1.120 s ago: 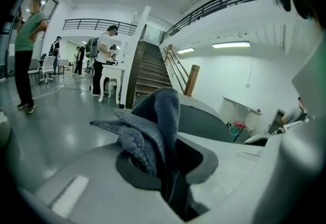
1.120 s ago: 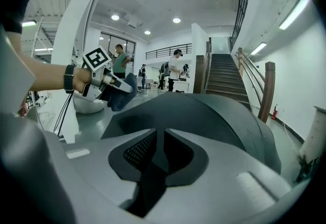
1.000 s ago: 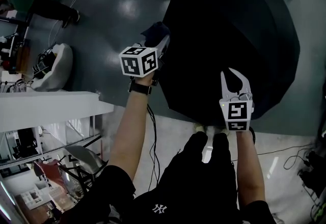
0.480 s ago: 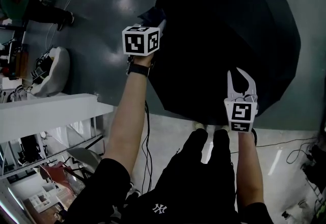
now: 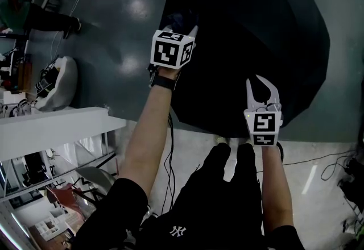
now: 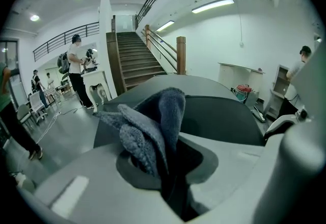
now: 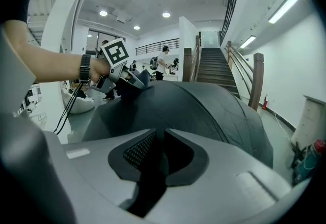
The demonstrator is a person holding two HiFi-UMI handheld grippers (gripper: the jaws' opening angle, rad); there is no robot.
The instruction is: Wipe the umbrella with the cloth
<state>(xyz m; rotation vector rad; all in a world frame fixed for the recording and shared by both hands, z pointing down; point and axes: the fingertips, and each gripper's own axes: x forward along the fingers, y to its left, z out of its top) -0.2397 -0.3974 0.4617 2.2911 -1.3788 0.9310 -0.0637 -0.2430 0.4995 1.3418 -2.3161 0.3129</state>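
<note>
Looking steeply down onto a glossy grey floor [image 5: 114, 10]. At far left, a white cushioned seat [image 5: 60, 75] with loose cables beside it, well apart from the work. Further right, the left tongs [image 5: 183, 23], held out on a bare forearm with a black watch [image 5: 162, 82], marker cube uppermost, reaching over the left side of the umbrella [image 5: 256, 27]. In the left gripper view, these tongs [image 6: 170, 164] clamped on a bunched blue-grey cloth [image 6: 153, 126], its thick folds standing up above the tips; beyond them, the dark canopy and a staircase [image 6: 137, 60]. From above, the cloth [image 5: 176, 17] a dark wad at the canopy's upper left edge, seemingly pressed against it. Filling the middle and right, the open black umbrella, lying dome-up on the floor, ribs fanning out from its crown. At its near rim, the right tongs [image 5: 254, 79], pointing away from the person, pale fingers curving in toward each other. In the right gripper view, these tongs [image 7: 155, 139] drawn almost together, only a thin black slit left between, apparently pinching dark fabric at the umbrella's [image 7: 204, 111] near edge.
</note>
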